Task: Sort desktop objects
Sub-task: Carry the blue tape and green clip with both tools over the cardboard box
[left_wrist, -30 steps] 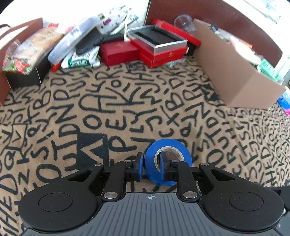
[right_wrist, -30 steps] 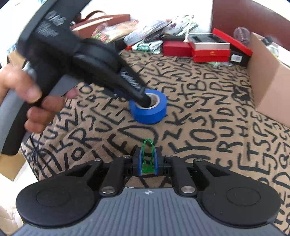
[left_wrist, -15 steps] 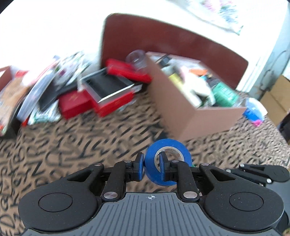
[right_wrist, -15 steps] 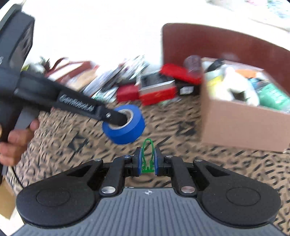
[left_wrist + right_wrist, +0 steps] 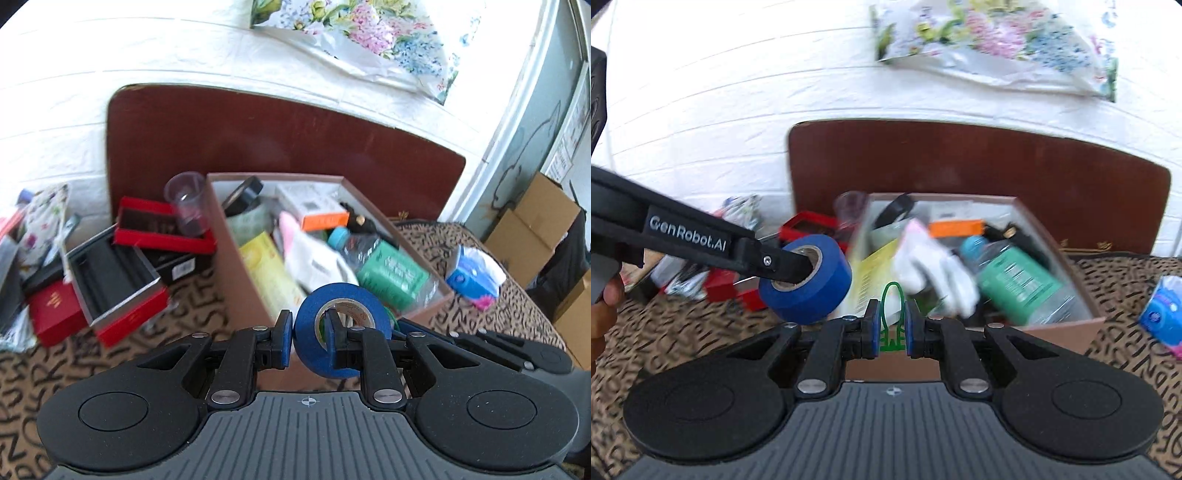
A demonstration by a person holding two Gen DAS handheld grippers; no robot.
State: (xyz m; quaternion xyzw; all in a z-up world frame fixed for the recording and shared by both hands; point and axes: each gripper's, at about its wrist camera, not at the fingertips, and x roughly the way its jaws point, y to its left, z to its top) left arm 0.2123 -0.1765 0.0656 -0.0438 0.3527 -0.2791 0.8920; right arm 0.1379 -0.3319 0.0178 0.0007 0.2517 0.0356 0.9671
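My left gripper (image 5: pixel 307 341) is shut on the wall of a blue tape roll (image 5: pixel 343 332), one finger inside its core, and holds it in the air at the near edge of an open cardboard box (image 5: pixel 240 258). The roll also shows in the right wrist view (image 5: pixel 809 280), left of the box (image 5: pixel 1067 332). My right gripper (image 5: pixel 890 328) is shut on a small green clip (image 5: pixel 892 321), just before the box's near wall. The box holds a green-labelled bottle (image 5: pixel 1015 284), a white glove (image 5: pixel 934 269) and several packets.
Red and black gift boxes (image 5: pixel 122 280) and a clear plastic cup (image 5: pixel 186 203) stand left of the cardboard box on the letter-patterned cloth (image 5: pixel 74 354). A blue tissue pack (image 5: pixel 472 277) lies to its right. A dark wooden board (image 5: pixel 295 140) leans against the white wall behind.
Both grippers have risen off the cloth and moved forward and right to the cardboard box, each carrying its object. The box interior has come into view.
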